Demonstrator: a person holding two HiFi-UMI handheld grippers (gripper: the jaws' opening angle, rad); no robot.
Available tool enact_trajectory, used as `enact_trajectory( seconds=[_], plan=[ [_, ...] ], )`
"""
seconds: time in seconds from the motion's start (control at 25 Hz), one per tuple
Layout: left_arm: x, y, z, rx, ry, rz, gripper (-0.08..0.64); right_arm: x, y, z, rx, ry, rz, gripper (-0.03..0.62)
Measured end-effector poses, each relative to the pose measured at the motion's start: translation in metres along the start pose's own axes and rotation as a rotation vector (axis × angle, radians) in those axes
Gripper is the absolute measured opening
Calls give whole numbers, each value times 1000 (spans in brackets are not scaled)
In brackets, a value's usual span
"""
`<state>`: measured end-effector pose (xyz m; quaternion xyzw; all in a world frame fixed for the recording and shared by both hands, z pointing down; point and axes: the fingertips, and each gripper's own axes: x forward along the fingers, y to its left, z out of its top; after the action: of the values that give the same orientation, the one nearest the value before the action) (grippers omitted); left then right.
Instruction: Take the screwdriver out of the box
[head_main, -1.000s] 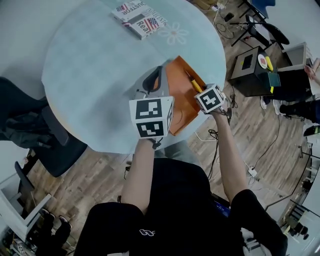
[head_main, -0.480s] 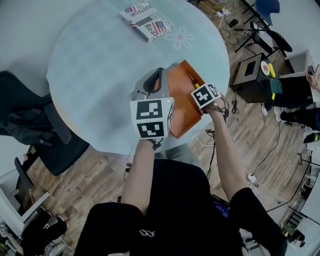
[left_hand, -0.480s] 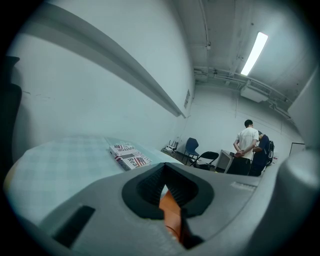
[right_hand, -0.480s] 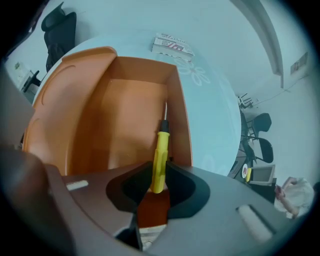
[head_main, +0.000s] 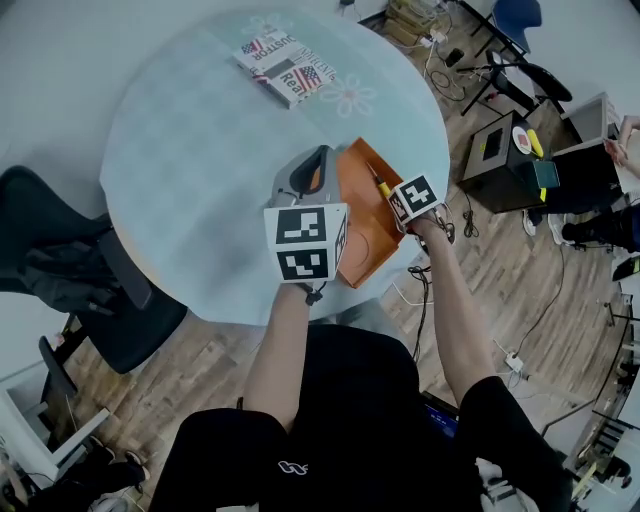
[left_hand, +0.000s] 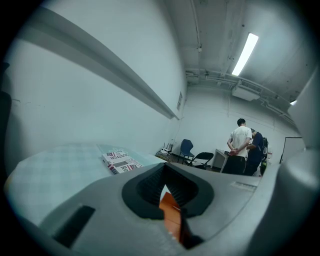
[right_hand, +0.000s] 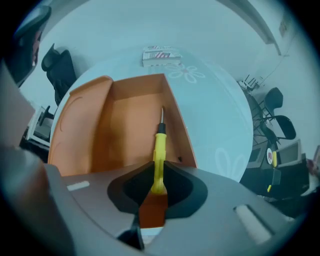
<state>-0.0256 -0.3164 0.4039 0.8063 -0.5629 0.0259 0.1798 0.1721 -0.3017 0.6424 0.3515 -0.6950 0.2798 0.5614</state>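
The fingers of the right gripper (right_hand: 158, 169) are closed on the butt of the screwdriver (right_hand: 160, 144), pinching the end of its yellow handle. From there the handle runs forward to a black collar and a thin metal shaft that points at the far wall of the box (right_hand: 125, 130). The tool lies inside the open orange box, close along its right wall; whether it rests on the floor of the box or hangs just above it cannot be told. The box's rounded lid flap (right_hand: 82, 112) lies folded out to the left. The fingers of the left gripper (left_hand: 165, 172) are drawn nearly together, with a thin orange edge of the box clamped between them on the box's left side. In the head view the two marker cubes, left (head_main: 303, 238) and right (head_main: 415, 198), sit just behind the box, with the person's bare forearms reaching in from below. The box stands at the near right edge of the round, pale blue surface (head_main: 200, 150), which bears a faint flower pattern (head_main: 350, 97). A flat flag-printed pack (head_main: 285, 65) lies at the far edge, well apart from the box. A black chair (head_main: 70, 270) stands off the left edge, a black case (head_main: 500, 140) on the wooden floor off the right. Two people (left_hand: 245, 150) stand far behind.
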Motion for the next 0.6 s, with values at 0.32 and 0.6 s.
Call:
enact_trajectory(
  seconds=[0.32,0.6],
  plan=[
    [6,-10,17,32,-18,-26,3,-24,15,12,-22,-141,51,37],
    [7,-6,13,27,-8,-21,3,-19,21,4,-15,-152,95,37]
  ],
)
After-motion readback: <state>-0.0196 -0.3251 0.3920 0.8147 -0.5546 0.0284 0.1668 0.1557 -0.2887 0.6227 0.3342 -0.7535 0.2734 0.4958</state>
